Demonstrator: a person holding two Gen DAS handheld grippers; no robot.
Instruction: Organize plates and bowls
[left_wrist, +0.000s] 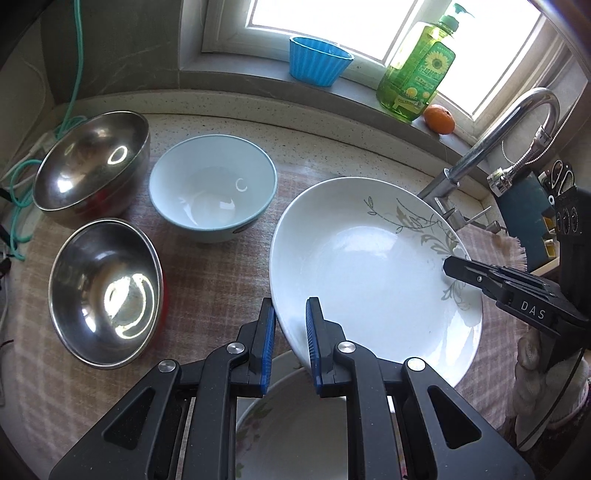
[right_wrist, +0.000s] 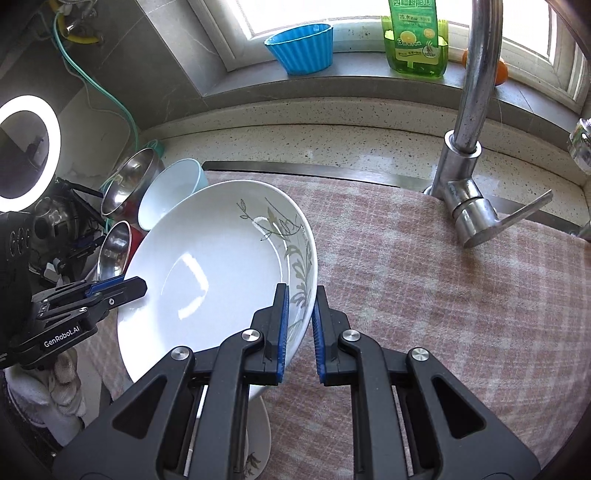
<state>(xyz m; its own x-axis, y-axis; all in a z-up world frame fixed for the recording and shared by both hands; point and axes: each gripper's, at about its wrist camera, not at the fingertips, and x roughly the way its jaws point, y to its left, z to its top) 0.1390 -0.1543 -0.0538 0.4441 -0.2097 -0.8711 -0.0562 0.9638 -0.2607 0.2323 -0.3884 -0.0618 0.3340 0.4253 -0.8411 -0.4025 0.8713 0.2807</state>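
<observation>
Both tongs (left_wrist: 290, 328) clamped on tilted plate (left_wrist: 369, 266)

Home kitchen, by the window.
A faucet (right_wrist: 466, 122) is rising beyond the jaws; a dish-soap bottle (left_wrist: 417, 70) is standing on the sill above the speckled surface (right_wrist: 332, 147).

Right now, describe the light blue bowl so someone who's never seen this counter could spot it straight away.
Start at the window sill, then drop to the pink checked cloth on the counter below. The light blue bowl stands there upright and empty, between two steel bowls and the big white plate. It is the only pale ceramic bowl; its neighbours are shiny metal.
</observation>
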